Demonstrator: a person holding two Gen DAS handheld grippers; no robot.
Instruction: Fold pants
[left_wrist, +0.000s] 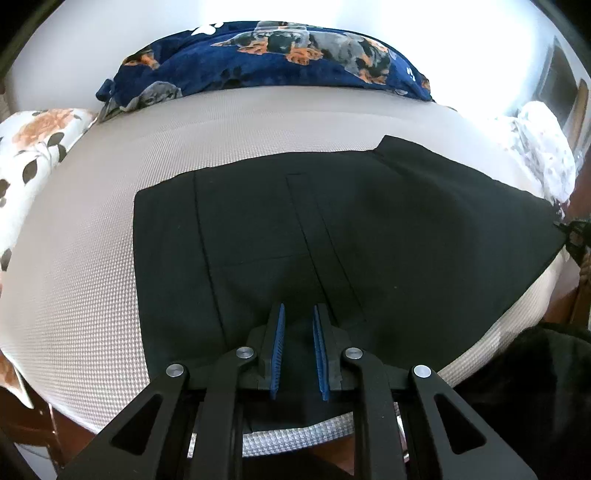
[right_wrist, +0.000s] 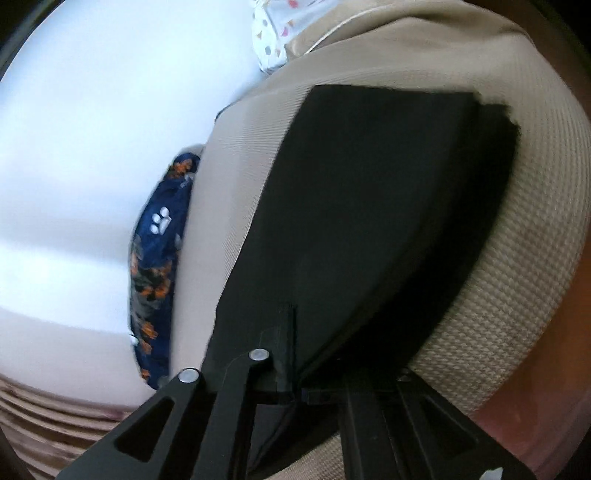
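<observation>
Black pants (left_wrist: 332, 229) lie flat on a beige textured bed cover (left_wrist: 81, 280), waistband end to the left and legs running right. My left gripper (left_wrist: 298, 314) hovers just over the near part of the pants, its blue-padded fingers (left_wrist: 279, 332) slightly apart and empty. In the right wrist view the pants (right_wrist: 369, 206) fill the middle, seen along their length. My right gripper (right_wrist: 295, 314) is shut on the near edge of the pants; the cloth hides its right finger.
A navy dog-print blanket (left_wrist: 280, 55) lies along the far side of the bed against a white wall. A floral pillow (left_wrist: 33, 147) is at the left, white bedding (left_wrist: 543, 155) at the right. The brown bed frame (left_wrist: 33, 417) shows below.
</observation>
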